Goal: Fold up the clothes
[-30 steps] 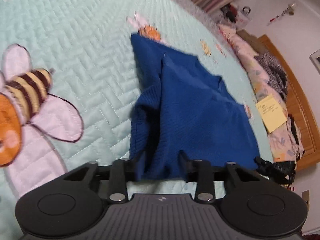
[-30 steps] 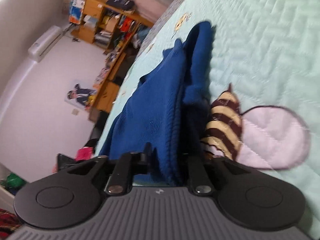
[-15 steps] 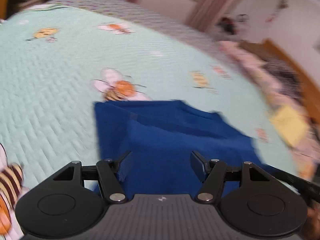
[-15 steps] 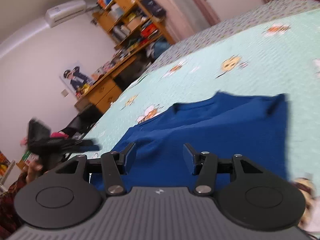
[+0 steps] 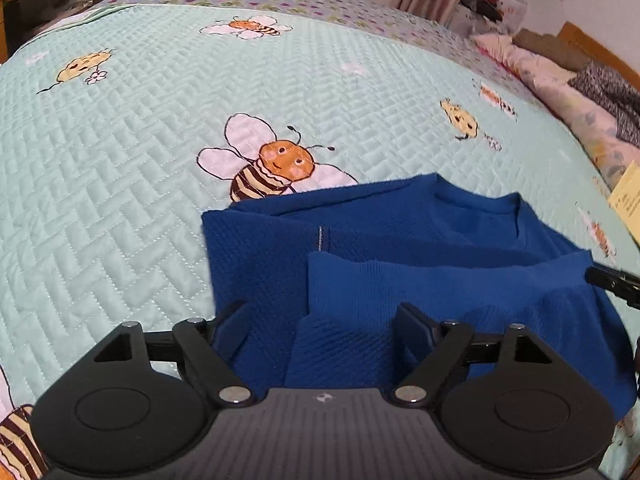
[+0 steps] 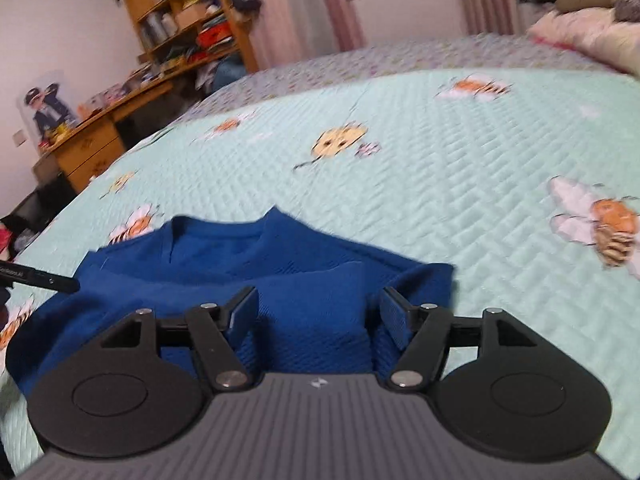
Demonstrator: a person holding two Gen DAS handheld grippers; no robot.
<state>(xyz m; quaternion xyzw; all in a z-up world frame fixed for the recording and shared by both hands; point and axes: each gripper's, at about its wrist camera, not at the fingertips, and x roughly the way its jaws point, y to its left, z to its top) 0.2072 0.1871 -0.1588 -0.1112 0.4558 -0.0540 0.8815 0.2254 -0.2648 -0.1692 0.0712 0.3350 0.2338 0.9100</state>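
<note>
A blue knit sweater (image 5: pixel 400 240) lies on the mint quilted bedspread (image 5: pixel 140 160), folded over itself with its neckline toward the far side. My left gripper (image 5: pixel 322 320) hovers over its near left part, jaws opening, and the fabric lies below them untouched. In the right wrist view the same sweater (image 6: pixel 240 264) lies flat, and my right gripper (image 6: pixel 316 310) stands over its near right part, jaws also opening and free of the cloth. The tip of the other gripper (image 6: pixel 40 278) shows at the left edge.
Embroidered bees (image 5: pixel 272 168) dot the bedspread. Pillows and bedding (image 5: pixel 580 96) line the right side by a wooden headboard. A wooden desk and shelves (image 6: pixel 160 40) stand beyond the bed's far left corner. A yellow note (image 5: pixel 628 196) lies at the right.
Both grippers held hanging sweater folds a second ago; now both have let go and drawn back with jaws wider. The sweater has dropped flat onto the bed.
</note>
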